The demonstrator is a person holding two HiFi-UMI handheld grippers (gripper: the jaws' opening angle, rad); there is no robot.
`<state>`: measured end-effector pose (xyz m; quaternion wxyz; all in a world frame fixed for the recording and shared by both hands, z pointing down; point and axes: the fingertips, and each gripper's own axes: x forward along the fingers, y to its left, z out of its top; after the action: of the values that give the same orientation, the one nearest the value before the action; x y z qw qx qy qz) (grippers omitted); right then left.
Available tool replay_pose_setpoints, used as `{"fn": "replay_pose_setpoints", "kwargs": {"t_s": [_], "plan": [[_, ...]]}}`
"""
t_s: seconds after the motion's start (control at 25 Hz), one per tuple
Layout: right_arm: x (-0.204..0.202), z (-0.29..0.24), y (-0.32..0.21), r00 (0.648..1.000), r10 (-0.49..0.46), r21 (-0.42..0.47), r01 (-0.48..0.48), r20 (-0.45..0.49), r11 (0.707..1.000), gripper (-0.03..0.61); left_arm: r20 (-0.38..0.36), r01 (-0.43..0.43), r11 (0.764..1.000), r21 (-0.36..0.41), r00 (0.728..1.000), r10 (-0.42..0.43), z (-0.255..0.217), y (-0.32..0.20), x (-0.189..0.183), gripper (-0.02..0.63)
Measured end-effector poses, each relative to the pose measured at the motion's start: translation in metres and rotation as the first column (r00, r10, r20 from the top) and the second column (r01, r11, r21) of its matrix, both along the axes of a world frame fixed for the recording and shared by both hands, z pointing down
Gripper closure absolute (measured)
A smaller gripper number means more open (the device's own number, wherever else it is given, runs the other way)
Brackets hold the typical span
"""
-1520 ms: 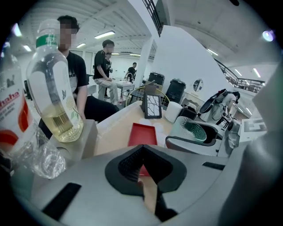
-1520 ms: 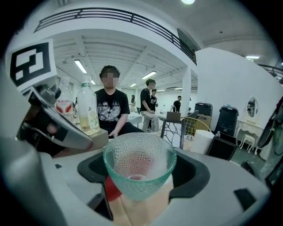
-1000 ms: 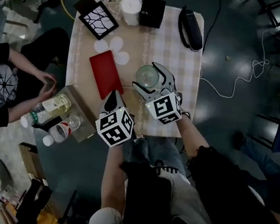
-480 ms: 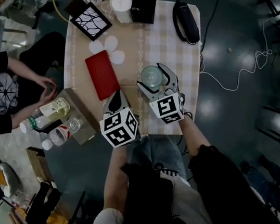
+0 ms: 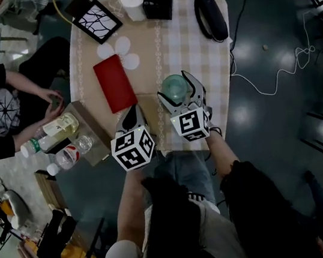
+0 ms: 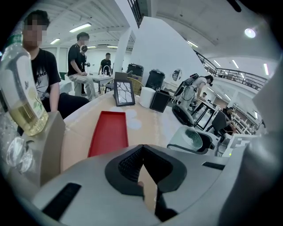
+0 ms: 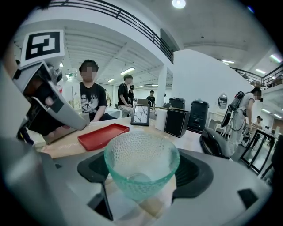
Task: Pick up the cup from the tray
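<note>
A pale green dimpled glass cup sits between the jaws of my right gripper, which is shut on it, over the checked table to the right of the tray. The red tray lies flat with nothing on it. My left gripper hovers at the table's near edge just below the tray. Its jaws are shut and hold nothing.
At the far end stand a framed picture, a white roll and a black box. A black device lies at the far right. White round coasters lie beyond the tray. Bottles and a seated person are on the left.
The head view has drifted a little. The right gripper still has the cup, perhaps slightly farther right of the tray. The left gripper stays shut in about the same spot.
</note>
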<state>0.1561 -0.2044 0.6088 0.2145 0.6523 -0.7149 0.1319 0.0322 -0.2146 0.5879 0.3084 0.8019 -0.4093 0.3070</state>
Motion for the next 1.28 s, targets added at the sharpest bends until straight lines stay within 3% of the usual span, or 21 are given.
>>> {"fn": "replay_pose_setpoints", "kwargs": {"t_s": [0.16, 0.36, 0.84, 1.28], "plan": [[0.004, -0.007, -0.001, 0.998, 0.028, 0.025, -0.030, 0.061, 0.999, 0.169, 0.011, -0.011, 1.000, -0.016, 1.000, 0.011, 0.005, 0.008, -0.004, 0.607], [-0.001, -0.020, -0.003, 0.996, -0.014, 0.039, 0.011, 0.084, 0.999, 0.149, 0.026, -0.001, 1.000, -0.026, 1.000, 0.002, 0.009, 0.014, -0.014, 0.607], [-0.009, -0.094, 0.017, 0.988, 0.054, 0.100, -0.069, 0.144, 0.993, 0.146, -0.065, -0.013, 0.996, 0.083, 0.998, 0.019, -0.051, 0.009, -0.014, 0.607], [-0.042, -0.130, 0.050, 0.985, 0.015, 0.025, -0.020, 0.170, 0.999, 0.149, -0.125, -0.003, 0.990, 0.140, 0.992, 0.020, -0.085, 0.033, -0.036, 0.607]]}}
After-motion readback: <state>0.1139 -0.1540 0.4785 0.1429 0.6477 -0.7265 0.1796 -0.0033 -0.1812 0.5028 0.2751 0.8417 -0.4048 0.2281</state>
